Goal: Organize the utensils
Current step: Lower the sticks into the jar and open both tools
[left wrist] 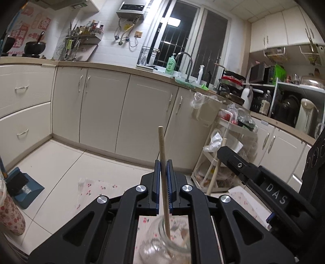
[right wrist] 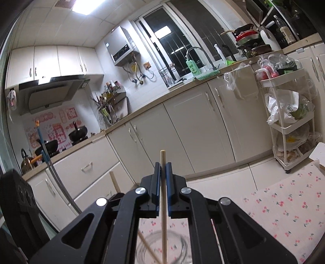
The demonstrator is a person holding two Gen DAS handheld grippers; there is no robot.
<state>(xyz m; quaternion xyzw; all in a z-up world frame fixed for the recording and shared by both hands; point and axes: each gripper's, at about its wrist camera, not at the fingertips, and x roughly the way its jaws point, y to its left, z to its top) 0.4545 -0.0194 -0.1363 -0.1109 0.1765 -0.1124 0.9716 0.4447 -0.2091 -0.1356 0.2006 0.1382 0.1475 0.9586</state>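
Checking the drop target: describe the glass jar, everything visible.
The glass jar is clear, round and open-mouthed, with a ribbed neck below the rim; no lid shows. It stands upright on a cherry-print cloth, just under both claws, cut off by the bottom edge of each view. The chopstick gripped by the left claw runs down through its mouth. The right wrist view shows the right claw's chopstick entering it too, crossing the other one inside. Whether either tip touches the bottom cannot be told.

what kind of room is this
A home kitchen, most likely. A sink faucet stands on a long counter over cream cabinets, a range hood hangs above a black wok, and a gas water heater is wall-mounted.
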